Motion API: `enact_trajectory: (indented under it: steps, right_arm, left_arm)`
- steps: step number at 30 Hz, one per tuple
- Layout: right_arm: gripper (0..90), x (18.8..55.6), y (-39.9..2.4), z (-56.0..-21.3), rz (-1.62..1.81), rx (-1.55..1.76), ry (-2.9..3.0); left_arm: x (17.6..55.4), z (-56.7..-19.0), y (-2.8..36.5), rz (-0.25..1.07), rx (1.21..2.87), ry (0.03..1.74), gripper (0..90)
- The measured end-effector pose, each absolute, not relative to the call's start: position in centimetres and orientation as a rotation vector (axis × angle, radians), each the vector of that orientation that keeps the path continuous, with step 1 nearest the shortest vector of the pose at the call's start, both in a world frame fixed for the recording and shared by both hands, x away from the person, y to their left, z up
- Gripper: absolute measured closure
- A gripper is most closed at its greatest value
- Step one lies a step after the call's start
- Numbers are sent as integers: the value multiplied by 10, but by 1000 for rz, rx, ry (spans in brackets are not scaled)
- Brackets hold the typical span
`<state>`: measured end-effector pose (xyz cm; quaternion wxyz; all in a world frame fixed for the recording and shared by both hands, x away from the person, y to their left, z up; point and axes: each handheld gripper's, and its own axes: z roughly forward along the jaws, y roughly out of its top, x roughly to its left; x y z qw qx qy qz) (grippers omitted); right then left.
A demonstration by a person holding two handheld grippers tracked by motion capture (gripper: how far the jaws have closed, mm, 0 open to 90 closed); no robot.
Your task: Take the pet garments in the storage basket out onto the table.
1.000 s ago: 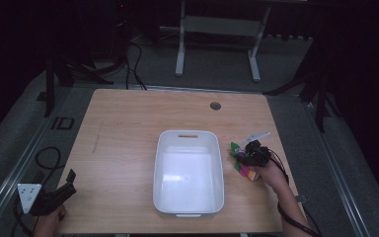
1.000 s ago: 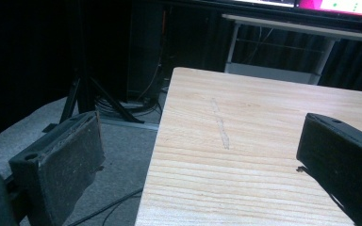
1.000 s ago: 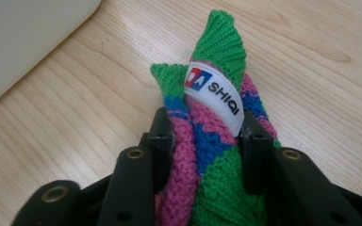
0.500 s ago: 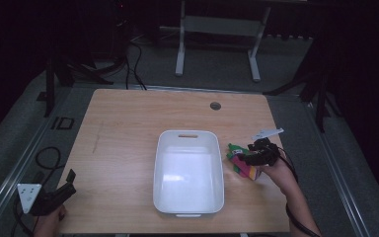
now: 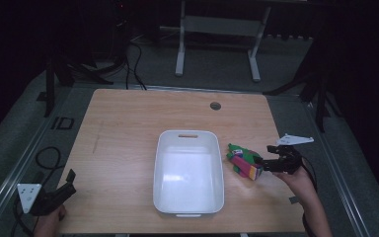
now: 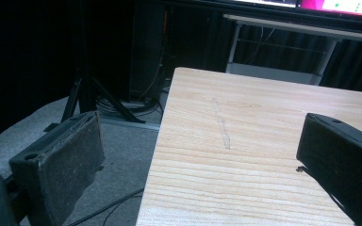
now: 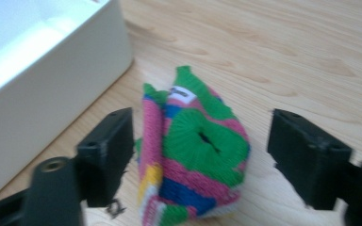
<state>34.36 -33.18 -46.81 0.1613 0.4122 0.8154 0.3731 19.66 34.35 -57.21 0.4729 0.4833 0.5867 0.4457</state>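
Observation:
A knitted bundle (image 5: 243,163) in green, pink, blue and yellow lies on the wooden table (image 5: 128,128), just right of a white bin (image 5: 187,134). My right gripper (image 5: 262,166) is open and points left at it. In the right gripper view the bundle (image 7: 198,155) lies between the two spread jaws of that gripper (image 7: 202,136), close to the left-hand one, with the bin's wall (image 7: 75,70) beside it. My left gripper (image 5: 64,190) is held off the table's near left corner. In its own view the left gripper (image 6: 202,146) is open with nothing between its jaws.
The white bin holds nothing and has a handle slot on its far rim. A round cable hole (image 5: 215,105) sits near the table's far edge. Cables and stand legs lie on the grey floor (image 5: 24,133) around the table.
My right gripper has shifted to the right, away from the bin; the knitted bundle has stayed about where it was. The left gripper has not moved.

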Motion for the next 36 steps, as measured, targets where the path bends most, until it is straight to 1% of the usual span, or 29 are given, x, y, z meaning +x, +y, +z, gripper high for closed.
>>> enact_trajectory:
  steps: [3, 5, 14, 24, 30, 36]
  right_arm:
    - [127, 337, -341, -471, 1089, 1195, 2286]
    - [108, 333, -346, -475, 1086, 1188, 2267]
    - [108, 316, -375, -499, 1144, 1263, 2016]
    - [109, 292, -395, -536, 1148, 1328, 1859]
    - [110, 277, -406, -547, 1155, 1371, 1777]
    - [122, 265, -405, -555, 1130, 1351, 1733]
  left_arm:
    - [196, -572, 344, 1090, 1178, 1438, 18]
    - [196, -572, 344, 1089, 1179, 1438, 18]
    - [197, -572, 344, 1091, 1181, 1437, 18]
    - [197, -572, 343, 1095, 1183, 1440, 18]
    - [197, -572, 343, 1094, 1187, 1441, 18]
    - [197, -572, 343, 1097, 1183, 1439, 18]
